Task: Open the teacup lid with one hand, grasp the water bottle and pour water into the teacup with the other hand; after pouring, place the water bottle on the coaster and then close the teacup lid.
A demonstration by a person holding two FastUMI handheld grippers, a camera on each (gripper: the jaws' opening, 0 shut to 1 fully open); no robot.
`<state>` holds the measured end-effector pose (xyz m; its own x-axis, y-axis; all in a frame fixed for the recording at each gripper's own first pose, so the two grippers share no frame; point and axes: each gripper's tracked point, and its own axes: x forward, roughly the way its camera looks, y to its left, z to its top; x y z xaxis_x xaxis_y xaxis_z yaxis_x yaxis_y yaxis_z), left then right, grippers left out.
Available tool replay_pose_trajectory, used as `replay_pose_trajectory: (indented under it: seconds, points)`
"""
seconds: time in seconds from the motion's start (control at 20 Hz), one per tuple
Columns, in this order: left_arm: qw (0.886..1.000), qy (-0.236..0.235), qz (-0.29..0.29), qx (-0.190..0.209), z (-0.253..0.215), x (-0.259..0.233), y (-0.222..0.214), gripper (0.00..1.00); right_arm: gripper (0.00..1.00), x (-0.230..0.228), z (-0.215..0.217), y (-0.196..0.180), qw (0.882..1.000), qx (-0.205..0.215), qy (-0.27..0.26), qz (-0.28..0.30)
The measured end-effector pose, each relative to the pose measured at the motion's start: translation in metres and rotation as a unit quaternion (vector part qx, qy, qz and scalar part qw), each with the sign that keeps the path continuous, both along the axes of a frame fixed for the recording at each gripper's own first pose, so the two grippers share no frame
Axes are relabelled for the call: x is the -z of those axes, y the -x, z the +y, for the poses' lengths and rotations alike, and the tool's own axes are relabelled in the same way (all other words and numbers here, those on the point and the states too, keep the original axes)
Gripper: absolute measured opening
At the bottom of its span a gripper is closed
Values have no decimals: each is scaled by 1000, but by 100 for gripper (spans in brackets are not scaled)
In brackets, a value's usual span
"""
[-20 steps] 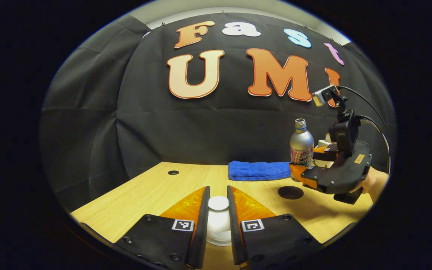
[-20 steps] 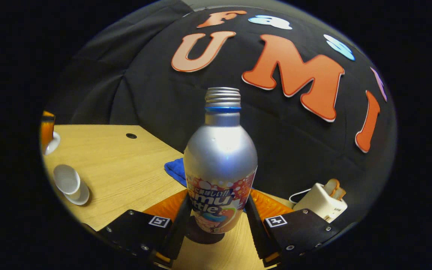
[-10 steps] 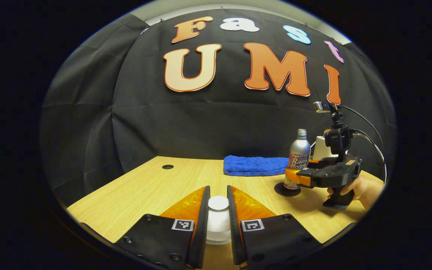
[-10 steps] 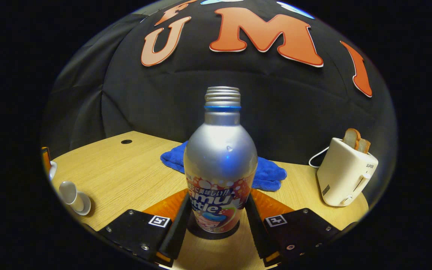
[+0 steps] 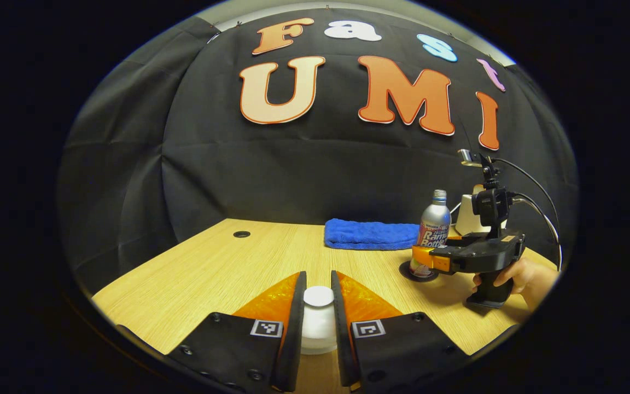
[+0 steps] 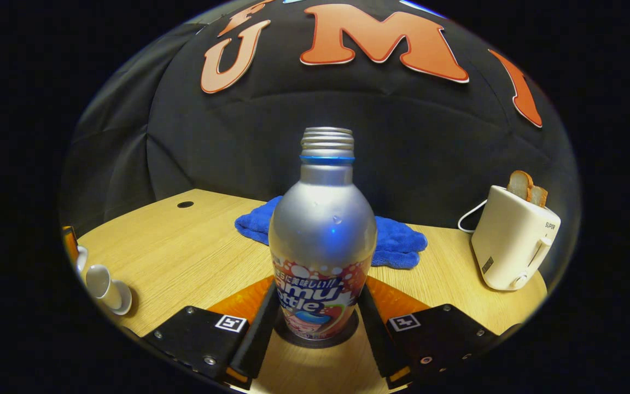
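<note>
Between the fingers of my left gripper (image 5: 318, 278) sits the white teacup lid (image 5: 318, 324), and both fingers press on it. The silver water bottle (image 6: 321, 235) stands upright and uncapped on the dark round coaster (image 6: 345, 335). My right gripper (image 6: 318, 323) is shut on its lower body. In the left gripper view the bottle (image 5: 434, 229) and the coaster (image 5: 409, 272) are at the right, with the right gripper (image 5: 429, 259) and a hand (image 5: 528, 276) behind it. The open white teacup (image 6: 100, 280) on its saucer (image 6: 122, 298) is at the far left of the right gripper view.
A blue towel (image 5: 369, 235) lies at the back of the wooden table (image 5: 211, 273). A white toaster (image 6: 514, 246) with bread slices stands right of the bottle. A small round hole (image 5: 241, 234) marks the table's back left.
My right gripper has come down and levelled, bringing the bottle onto the coaster. My left gripper has kept hold of the lid and barely shifted.
</note>
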<state>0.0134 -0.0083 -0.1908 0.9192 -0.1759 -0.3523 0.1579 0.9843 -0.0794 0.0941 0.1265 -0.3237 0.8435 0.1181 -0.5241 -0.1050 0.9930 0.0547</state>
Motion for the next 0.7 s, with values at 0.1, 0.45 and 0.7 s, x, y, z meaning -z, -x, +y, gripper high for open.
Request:
replay_pose_trajectory:
  seconds: [0.1, 0.45, 0.7]
  points:
    - [1000, 3, 13, -2, -1, 8, -2, 32, 82, 6, 4, 6, 1000, -10, -4, 15]
    - [999, -2, 36, -12, -3, 35, -3, 32, 93, 5, -3, 19, 999, -20, 31, 14]
    - [999, -8, 31, -13, -7, 36, -1, 32, 91, -13, -13, 32, 999, -12, 41, -5]
